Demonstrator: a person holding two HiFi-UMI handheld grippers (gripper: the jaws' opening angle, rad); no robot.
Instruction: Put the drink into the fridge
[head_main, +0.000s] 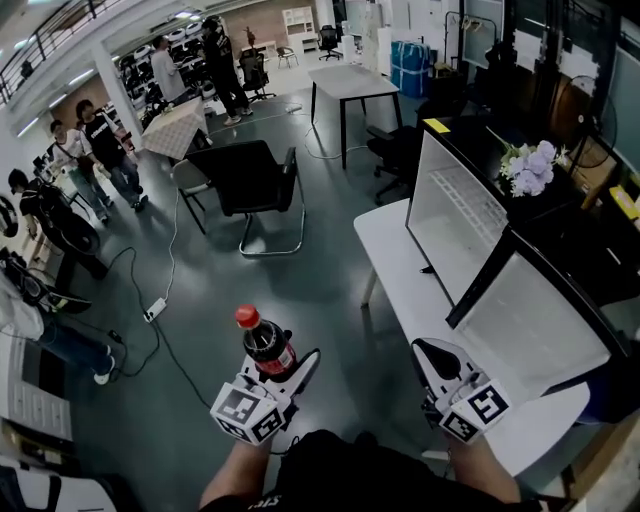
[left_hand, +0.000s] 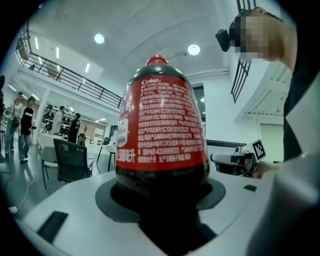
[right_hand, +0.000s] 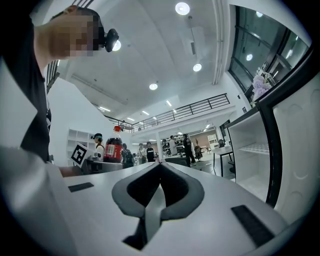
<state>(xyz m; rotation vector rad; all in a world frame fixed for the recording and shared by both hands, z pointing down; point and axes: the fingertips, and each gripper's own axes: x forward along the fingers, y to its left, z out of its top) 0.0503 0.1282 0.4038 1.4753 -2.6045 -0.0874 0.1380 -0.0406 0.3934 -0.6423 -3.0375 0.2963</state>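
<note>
A cola bottle (head_main: 266, 345) with a red cap and red label stands upright in my left gripper (head_main: 285, 378), which is shut on its lower body. In the left gripper view the bottle (left_hand: 161, 132) fills the middle, clamped between the jaws. My right gripper (head_main: 432, 358) is shut with nothing in it, its tips meeting (right_hand: 159, 163). It hangs beside the small fridge (head_main: 470, 225), whose black-edged door (head_main: 540, 315) stands open, showing a white inside with a shelf (head_main: 470, 200). From the right gripper view the bottle (right_hand: 113, 145) shows at the left and the fridge's inside (right_hand: 252, 155) at the right.
The fridge stands on a white table (head_main: 385, 250). A black chair (head_main: 250, 185) stands on the grey floor ahead, with cables and a power strip (head_main: 155, 308) to the left. Pale flowers (head_main: 530, 165) lie on the fridge top. Several people stand at the far left.
</note>
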